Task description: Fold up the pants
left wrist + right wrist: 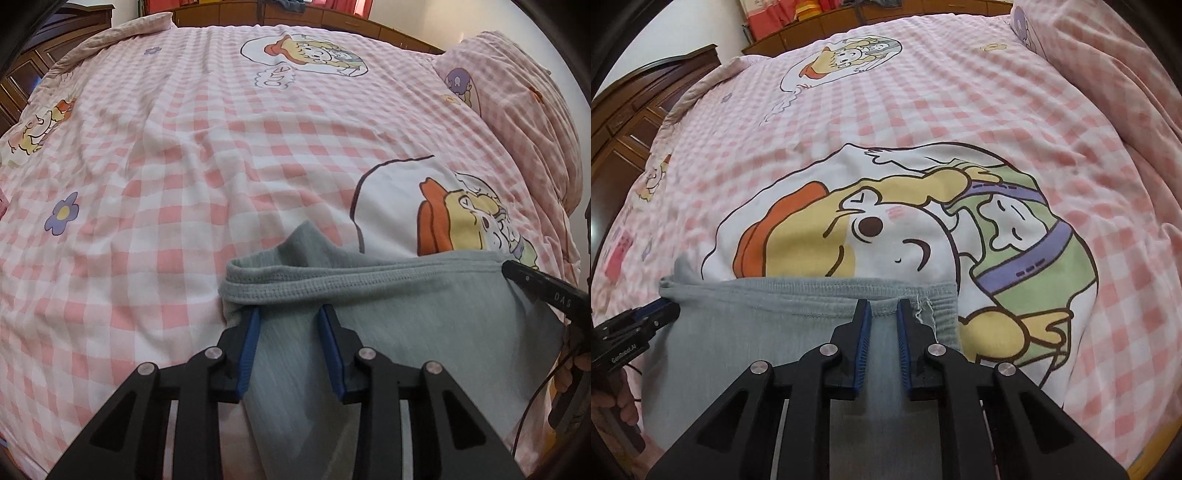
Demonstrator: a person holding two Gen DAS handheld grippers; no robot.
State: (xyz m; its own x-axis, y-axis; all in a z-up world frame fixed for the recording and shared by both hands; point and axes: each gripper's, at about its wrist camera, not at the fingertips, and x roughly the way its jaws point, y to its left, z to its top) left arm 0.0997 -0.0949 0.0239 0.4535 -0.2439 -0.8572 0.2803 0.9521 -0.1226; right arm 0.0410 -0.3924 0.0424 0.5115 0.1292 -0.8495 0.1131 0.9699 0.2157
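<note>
Grey pants (406,314) hang bunched over the near side of the bed, their ribbed stitched edge turned away from me. My left gripper (290,314) holds that edge near its left corner, with cloth filling the gap between the blue pads. My right gripper (884,308) pinches the same edge of the pants (757,332) close to the right corner, where loose threads show. Each gripper shows in the other's view: the right gripper (535,284) at the far right, the left gripper (663,308) at the left corner.
A pink checked bed cover (184,166) with cartoon prints spreads ahead. A rolled quilt or pillow (517,92) lies at the right. Dark wooden furniture (628,129) stands beyond the bed's left side. A hand (613,391) holds the left tool.
</note>
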